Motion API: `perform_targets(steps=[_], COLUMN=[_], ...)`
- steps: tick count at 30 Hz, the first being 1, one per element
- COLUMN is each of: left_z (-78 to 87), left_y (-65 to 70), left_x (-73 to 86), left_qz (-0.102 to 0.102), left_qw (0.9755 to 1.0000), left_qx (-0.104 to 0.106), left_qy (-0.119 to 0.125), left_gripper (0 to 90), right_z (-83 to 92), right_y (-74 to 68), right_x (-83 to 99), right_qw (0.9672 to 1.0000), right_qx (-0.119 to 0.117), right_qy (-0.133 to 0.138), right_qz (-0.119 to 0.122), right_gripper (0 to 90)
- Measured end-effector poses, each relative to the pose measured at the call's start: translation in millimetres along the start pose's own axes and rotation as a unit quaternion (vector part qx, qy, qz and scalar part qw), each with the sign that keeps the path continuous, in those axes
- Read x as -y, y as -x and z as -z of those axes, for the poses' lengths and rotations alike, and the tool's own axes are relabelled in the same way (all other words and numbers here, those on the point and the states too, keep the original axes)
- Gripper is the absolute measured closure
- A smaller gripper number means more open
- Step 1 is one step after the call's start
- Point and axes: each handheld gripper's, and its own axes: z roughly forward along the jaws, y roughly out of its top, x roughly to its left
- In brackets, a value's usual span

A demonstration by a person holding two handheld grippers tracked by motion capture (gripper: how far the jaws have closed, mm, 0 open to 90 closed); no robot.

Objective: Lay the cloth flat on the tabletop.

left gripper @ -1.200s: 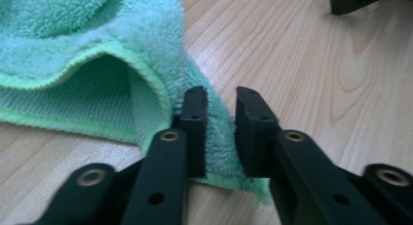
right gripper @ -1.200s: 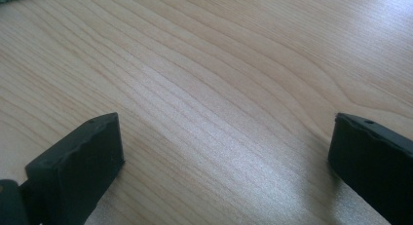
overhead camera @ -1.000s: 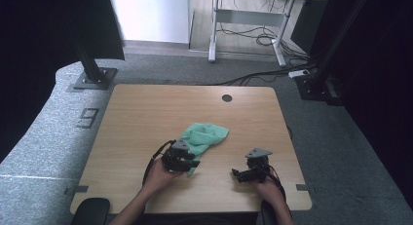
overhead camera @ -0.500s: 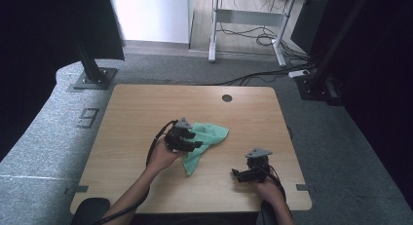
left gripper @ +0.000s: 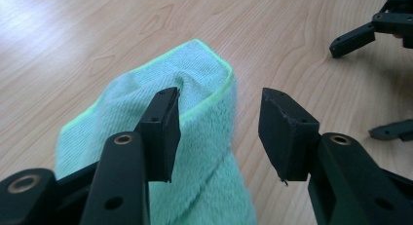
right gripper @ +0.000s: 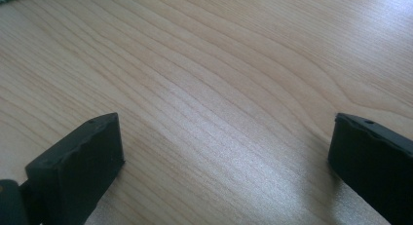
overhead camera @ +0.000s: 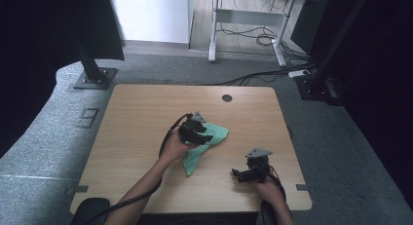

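A green cloth (overhead camera: 214, 135) lies crumpled on the wooden table (overhead camera: 136, 118), with a tail (overhead camera: 191, 162) trailing toward the front edge. My left gripper (overhead camera: 207, 134) hovers over its near-left part. In the left gripper view the jaws (left gripper: 219, 101) stand apart over a fold of the cloth (left gripper: 204, 137). They have just been closing a little, and the pads press on nothing. My right gripper (overhead camera: 237, 173) rests near the front right, open wide over bare wood (right gripper: 226, 125). One of its fingers (left gripper: 353, 39) shows in the left gripper view.
A round cable hole (overhead camera: 227, 97) sits near the table's far edge. Black frame posts (overhead camera: 90, 64) stand at the far corners. Beyond is a white desk frame (overhead camera: 243, 20) with cables on the floor. Bare wood lies left of the cloth.
My left gripper has moved away from the person and to the right, over the cloth. The cloth has gone from a lump to a longer shape with a trailing tail. The right gripper stayed put.
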Motion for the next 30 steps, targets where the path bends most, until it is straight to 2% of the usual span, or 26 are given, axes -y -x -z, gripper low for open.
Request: perform_targets(steps=[2,6,7,10,11,13,17,20,25,28,30], left_z=[-11.8,-23.1,-27.6,-31.3,-32.5,-32.6,-30.1,-21.5,4.1,21.9,36.8], left_y=[-1.3,-3.7,-5.0,-7.1,-8.2,-8.8,-7.7,-6.0,-6.1,-11.6,-21.9], left_x=[0.6,4.2,7.0,10.6,12.9,14.3,13.2,7.2,-8.8,-14.7,-15.2], left_qz=[-0.002,-0.002,-0.002,0.002,0.006,0.007,0.010,0.010,0.009,0.015,0.028], left_qw=[0.9999,0.9994,0.9990,0.9988,0.9988,0.9988,0.9989,0.9995,0.9996,0.9986,0.9971], left_qx=[-0.007,-0.013,-0.018,-0.016,-0.013,-0.011,-0.013,-0.015,-0.027,-0.043,-0.060], left_qy=[-0.013,-0.031,-0.041,-0.047,-0.046,-0.047,-0.043,-0.027,0.010,0.028,0.036], left_gripper=[49.9,49.9,53.9,58.1,66.8,76.7,82.8,82.9,82.7,82.4,82.1], right_z=[0.0,0.2,0.3,0.3,0.4,0.4,0.4,0.4,0.4,0.4,0.4], right_y=[0.0,0.0,-0.1,-0.1,-0.1,-0.1,-0.1,-0.1,-0.1,0.0,0.0], right_x=[0.0,0.2,0.3,0.3,0.4,0.4,0.4,0.4,0.4,0.5,0.5], right_qw=[1.0000,1.0000,1.0000,1.0000,1.0000,1.0000,1.0000,1.0000,1.0000,1.0000,1.0000], right_qx=[0.000,-0.001,-0.001,-0.001,-0.001,-0.002,-0.001,-0.001,-0.002,-0.001,-0.001], right_qy=[0.000,0.000,0.000,0.000,0.000,0.000,0.000,0.000,0.000,0.000,0.000], right_qz=[0.000,0.000,0.000,0.000,0.000,0.000,0.001,0.001,0.000,0.001,0.001], right_gripper=[0.0,0.0,0.0,0.0,0.0,0.0,0.0,0.0,0.0,0.0,0.0])
